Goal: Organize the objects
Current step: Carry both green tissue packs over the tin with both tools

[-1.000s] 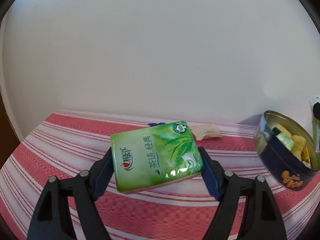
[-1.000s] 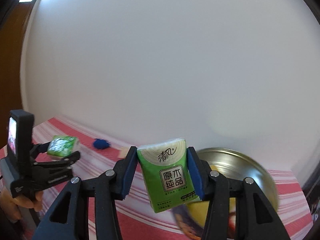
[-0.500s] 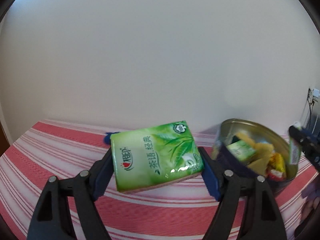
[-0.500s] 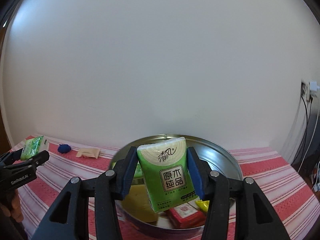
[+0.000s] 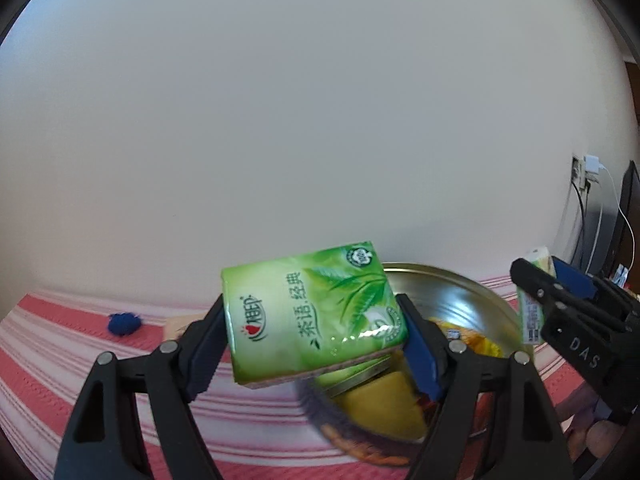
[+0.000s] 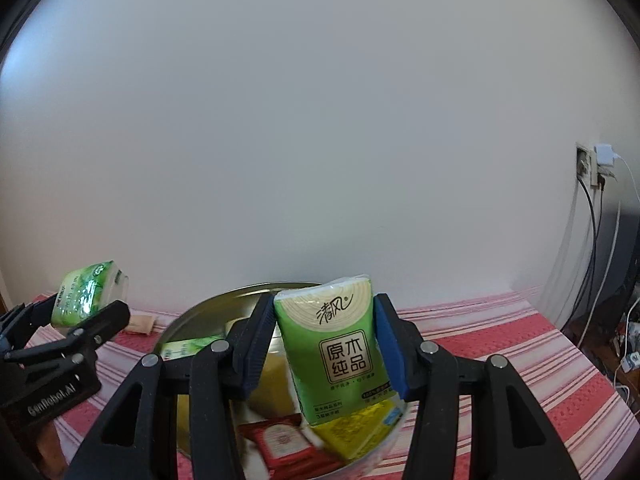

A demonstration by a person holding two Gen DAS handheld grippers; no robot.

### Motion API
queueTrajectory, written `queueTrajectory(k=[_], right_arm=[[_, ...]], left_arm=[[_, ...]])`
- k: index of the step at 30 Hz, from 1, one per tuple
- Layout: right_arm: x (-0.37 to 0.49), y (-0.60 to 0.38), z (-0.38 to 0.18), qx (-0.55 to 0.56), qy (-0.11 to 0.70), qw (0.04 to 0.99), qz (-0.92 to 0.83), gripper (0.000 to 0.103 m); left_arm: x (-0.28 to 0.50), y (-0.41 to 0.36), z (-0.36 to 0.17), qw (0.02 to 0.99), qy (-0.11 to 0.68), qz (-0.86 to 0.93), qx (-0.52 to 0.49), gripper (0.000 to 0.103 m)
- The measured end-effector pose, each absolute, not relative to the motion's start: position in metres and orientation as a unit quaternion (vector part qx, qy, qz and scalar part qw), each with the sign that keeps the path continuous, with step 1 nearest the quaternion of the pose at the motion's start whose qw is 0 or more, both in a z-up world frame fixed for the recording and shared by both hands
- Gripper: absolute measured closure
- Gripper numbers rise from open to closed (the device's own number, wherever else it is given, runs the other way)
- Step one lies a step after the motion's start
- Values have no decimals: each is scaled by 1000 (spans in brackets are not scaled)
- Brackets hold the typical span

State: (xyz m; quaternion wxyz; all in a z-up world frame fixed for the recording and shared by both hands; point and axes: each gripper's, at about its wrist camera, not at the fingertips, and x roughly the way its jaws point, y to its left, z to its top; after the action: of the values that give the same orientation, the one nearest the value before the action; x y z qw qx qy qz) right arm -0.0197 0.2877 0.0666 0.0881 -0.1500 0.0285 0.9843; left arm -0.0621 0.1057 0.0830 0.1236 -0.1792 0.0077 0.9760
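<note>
The left claw (image 5: pixel 316 334) is clamped on a green tea-leaf tissue pack (image 5: pixel 310 316), which sits tilted between its blue pads, with the round metal tin (image 5: pixel 460 300) just beyond and below its right finger. The right claw (image 6: pixel 326 350) grips an upright green-and-cream tissue pack (image 6: pixel 334 346) between its pads, directly above the open tin (image 6: pixel 200 312) holding red and yellow packets. Left of and behind the left claw, a blue ball (image 5: pixel 124 323) lies on the red-striped worktop (image 5: pixel 60 352).

Black claw (image 5: pixel 316 338) — blue pads (image 5: pixel 420 354), seemingly rubber
</note>
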Motion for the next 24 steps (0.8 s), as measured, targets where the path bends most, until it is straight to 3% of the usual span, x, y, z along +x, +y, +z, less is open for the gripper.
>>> queueTrajectory(k=[10, 24], right_arm=[[-26, 313, 69, -156, 46, 115, 980, 51], [-42, 313, 65, -171, 43, 129, 976, 51]], left_arm=[[-62, 146, 78, 147, 24, 971, -187, 24], [-63, 137, 66, 141, 41, 970, -193, 24]])
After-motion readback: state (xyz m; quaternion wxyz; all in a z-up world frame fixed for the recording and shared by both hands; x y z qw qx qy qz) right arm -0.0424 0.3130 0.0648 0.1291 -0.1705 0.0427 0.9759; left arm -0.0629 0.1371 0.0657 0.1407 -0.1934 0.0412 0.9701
